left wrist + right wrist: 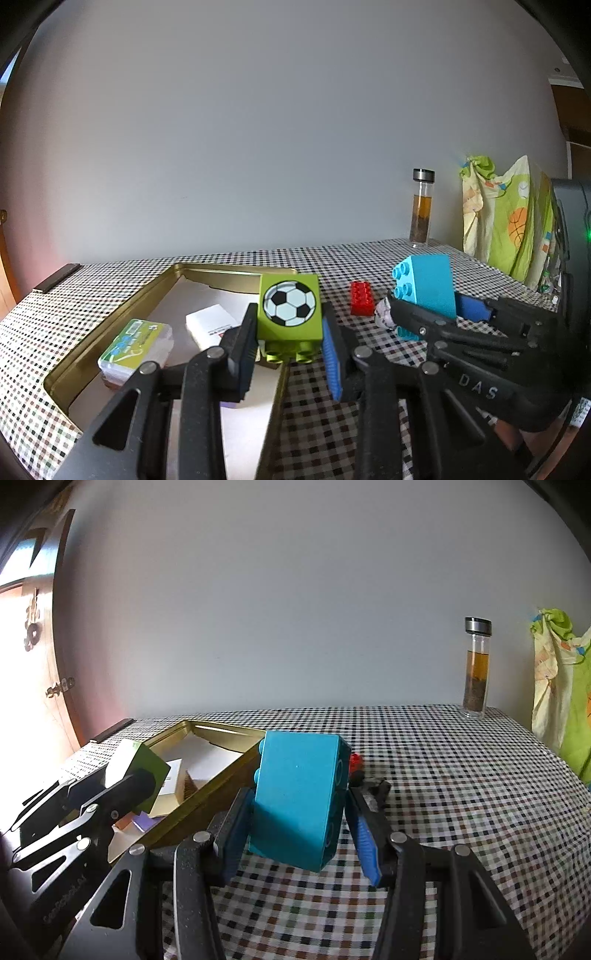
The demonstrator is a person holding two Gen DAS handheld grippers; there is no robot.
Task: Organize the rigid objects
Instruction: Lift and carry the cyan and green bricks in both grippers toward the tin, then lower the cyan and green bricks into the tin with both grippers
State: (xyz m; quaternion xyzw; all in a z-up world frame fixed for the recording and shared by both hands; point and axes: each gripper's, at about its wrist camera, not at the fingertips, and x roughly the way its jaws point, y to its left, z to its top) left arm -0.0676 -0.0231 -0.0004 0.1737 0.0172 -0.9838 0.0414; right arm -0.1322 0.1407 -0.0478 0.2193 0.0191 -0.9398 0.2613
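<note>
While both hands hang over the checked tablecloth [461,782], each gripper has a toy brick clamped. Left gripper [290,345] is narrowed onto a green brick [289,308] w/ a football print facing the camera, studs pointing down, held just above the near-right edge of the gold tin tray [110,321]. Right gripper [299,819] stands wider, pads pressed on both sides of a bigger blue brick [299,801], tilted, clear of the cloth, just right of the tray's long wall. Inside the tray: a small clear case w/ green label [136,349] and a white box [212,325]. A red brick [362,298] lies on the cloth between the grippers. Glass bottle [476,666] w/ brownish liquid stands at the far edge near the wall, a green-yellow patterned cloth bag [509,218] beside it.
</note>
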